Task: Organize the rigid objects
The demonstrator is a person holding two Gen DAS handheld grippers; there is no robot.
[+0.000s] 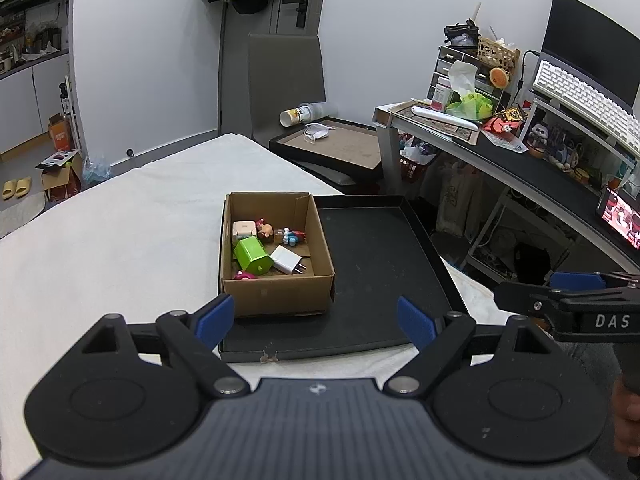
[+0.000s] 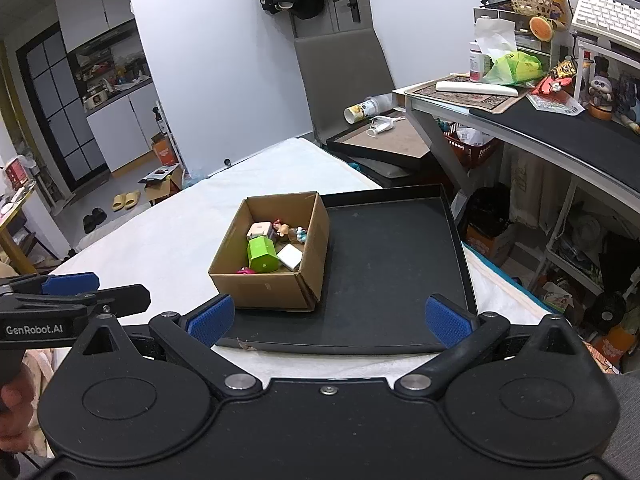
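Observation:
An open cardboard box (image 1: pixel 276 294) (image 2: pixel 256 290) sits on the left part of a black tray (image 1: pixel 380 264) (image 2: pixel 396 264). Inside lie a green block (image 1: pixel 250 256) (image 2: pixel 262 254), a white plug adapter (image 1: pixel 286 260) (image 2: pixel 290 257), a cream cube (image 1: pixel 244 229) (image 2: pixel 259 230), small figurines (image 1: pixel 280 234) (image 2: pixel 290 232) and a pink piece (image 1: pixel 244 275). My left gripper (image 1: pixel 316 322) hovers open near the tray's front edge, nothing between its blue pads. My right gripper (image 2: pixel 328 320) is also open and empty, just short of the tray.
The tray rests on a white-covered table (image 1: pixel 120 232) (image 2: pixel 168 240). A cluttered desk (image 1: pixel 520 148) (image 2: pixel 560 120) with a keyboard (image 1: pixel 580 96) stands to the right. A grey chair (image 1: pixel 286 80) and a framed board (image 1: pixel 336 144) lie beyond the table. A hand (image 1: pixel 628 420) holds the right gripper's handle.

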